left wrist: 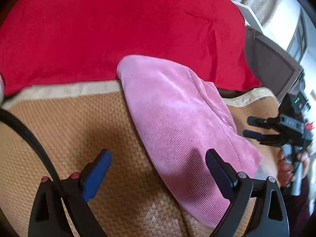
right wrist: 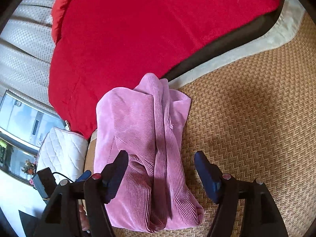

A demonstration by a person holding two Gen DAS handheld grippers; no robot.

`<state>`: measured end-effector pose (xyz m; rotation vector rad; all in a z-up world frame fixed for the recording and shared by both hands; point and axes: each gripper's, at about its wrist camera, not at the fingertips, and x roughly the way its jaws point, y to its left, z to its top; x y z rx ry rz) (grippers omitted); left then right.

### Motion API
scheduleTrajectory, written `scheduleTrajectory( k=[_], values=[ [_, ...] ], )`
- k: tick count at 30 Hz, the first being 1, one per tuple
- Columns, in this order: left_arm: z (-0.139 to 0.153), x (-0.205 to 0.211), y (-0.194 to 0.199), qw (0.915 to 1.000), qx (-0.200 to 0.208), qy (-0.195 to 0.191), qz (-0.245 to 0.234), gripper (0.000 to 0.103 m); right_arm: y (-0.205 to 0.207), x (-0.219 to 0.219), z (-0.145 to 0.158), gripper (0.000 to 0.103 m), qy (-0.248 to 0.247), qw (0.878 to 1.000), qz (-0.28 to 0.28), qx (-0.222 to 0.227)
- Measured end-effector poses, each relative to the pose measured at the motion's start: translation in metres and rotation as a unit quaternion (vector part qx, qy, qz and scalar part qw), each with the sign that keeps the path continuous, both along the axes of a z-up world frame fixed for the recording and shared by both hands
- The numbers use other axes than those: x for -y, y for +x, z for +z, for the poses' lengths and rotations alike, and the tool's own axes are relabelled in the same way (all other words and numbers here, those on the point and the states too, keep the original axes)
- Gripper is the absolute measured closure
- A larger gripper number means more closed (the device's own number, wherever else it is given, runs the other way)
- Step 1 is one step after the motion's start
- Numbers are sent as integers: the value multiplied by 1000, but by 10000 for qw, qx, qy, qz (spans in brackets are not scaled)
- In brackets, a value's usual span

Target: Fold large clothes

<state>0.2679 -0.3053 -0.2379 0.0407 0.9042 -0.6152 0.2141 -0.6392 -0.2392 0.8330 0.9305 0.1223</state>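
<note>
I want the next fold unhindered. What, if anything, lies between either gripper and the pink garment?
Nothing visible. The pink garment lies bare on the woven mat, and the open left gripper and right gripper face it directly.

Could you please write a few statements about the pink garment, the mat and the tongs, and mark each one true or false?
1. The pink corduroy garment lies folded on the woven mat. True.
2. The right tongs are clamped on the garment. False: they are open, with the cloth lying below them.
3. A red blanket lies beyond the garment. True.
4. The left tongs hold a sleeve. False: they are open and empty.
</note>
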Motion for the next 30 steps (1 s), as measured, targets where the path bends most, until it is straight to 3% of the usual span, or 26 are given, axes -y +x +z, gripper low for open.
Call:
scheduleTrajectory(
  k=[5, 13, 19, 26, 30],
  values=[
    [2, 12, -6, 9972, 525, 538, 63, 7, 8, -30, 3, 30, -125, 9997, 181, 131],
    [1, 11, -4, 9949, 681, 725, 147, 7, 18, -59, 0, 30, -617, 9975, 222, 282],
    [-1, 12, -4, 9947, 684, 747, 172, 7, 33, -91, -17, 31, -1329, 9900, 464, -73],
    [1, 9, -2, 9960, 609, 639, 139, 7, 23, -69, -1, 31, -1007, 9945, 282, 111],
    [5, 3, 1, 9992, 336, 200, -87, 7, 16, -44, 1, 31, -653, 9978, 96, 111]
  ],
)
